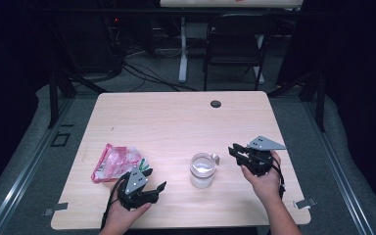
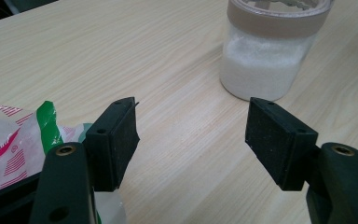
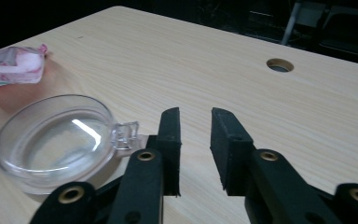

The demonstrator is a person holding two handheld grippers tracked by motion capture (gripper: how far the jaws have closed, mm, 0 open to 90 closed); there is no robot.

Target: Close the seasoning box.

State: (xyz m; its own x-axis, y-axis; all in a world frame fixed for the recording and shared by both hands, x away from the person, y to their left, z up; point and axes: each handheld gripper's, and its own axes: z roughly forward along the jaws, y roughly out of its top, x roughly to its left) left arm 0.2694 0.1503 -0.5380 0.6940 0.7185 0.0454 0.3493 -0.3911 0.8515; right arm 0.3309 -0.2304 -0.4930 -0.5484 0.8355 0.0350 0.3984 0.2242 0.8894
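Pale wood-grain laminate covers the worktop [image 1: 176, 122], a smooth rectangle with rounded corners and a small dark cable hole [image 1: 216, 104] near its far edge. Near the middle of the front half stands a clear glass jar [image 1: 202, 170], round and straight-sided, partly filled with a white granular powder; its hinged clear lid [image 3: 56, 140] is down, with a small clasp [image 3: 127, 135] sticking out toward the right gripper [image 1: 239, 152]. To the left lies a crinkly plastic bag [image 1: 115, 161], printed in pink, white and green, slumped flat and soft.

The right gripper rests just beside the jar's clasp, its two flat black jaws parted by a narrow gap with nothing between them. The left gripper [image 1: 154, 188], near the front edge and partly over the bag, points toward the jar with its jaws spread wide and empty; in the left gripper view the rubbery pads [image 2: 121, 140] look matte and faintly textured.

Risks, as a judgement: the clasp is small, smooth and transparent, so narrow jaws could slip off it or pinch the lid rim instead. A sideways push on the clasp could slide or tip the light jar across the slick laminate, since nothing steadies it. If the lid springs open abruptly, powder may scatter. The left jaws could also snag the loose bag.
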